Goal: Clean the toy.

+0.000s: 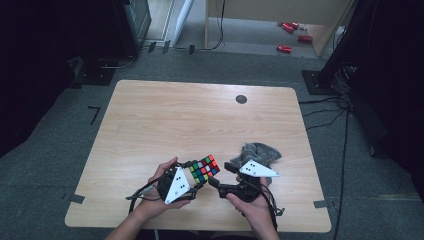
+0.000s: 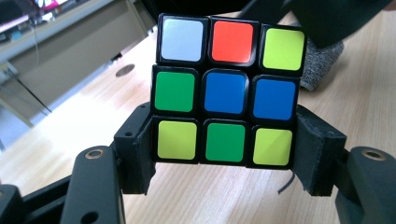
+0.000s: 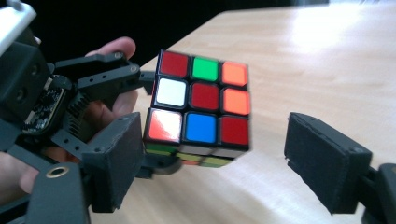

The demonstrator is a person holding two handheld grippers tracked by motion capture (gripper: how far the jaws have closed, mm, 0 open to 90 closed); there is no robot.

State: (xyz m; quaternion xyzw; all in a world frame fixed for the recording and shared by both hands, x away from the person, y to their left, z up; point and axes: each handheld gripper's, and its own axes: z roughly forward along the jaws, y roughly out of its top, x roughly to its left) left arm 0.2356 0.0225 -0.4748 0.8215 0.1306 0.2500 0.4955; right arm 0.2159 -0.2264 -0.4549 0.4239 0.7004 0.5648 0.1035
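Note:
A scrambled Rubik's cube is held just above the wooden table near its front edge. My left gripper is shut on it: in the left gripper view both pads press the sides of the cube's bottom layer, with my left gripper under a face of blue, green, yellow, white and red stickers. My right gripper stands open at the cube's right. In the right gripper view the cube sits between the jaws of my right gripper; the left pad is close beside it and the right pad is well apart.
A crumpled grey cloth lies on the table just behind the right gripper and also shows as the grey cloth in the left gripper view. A small black round spot marks the far part of the tabletop. Red objects lie on the floor beyond.

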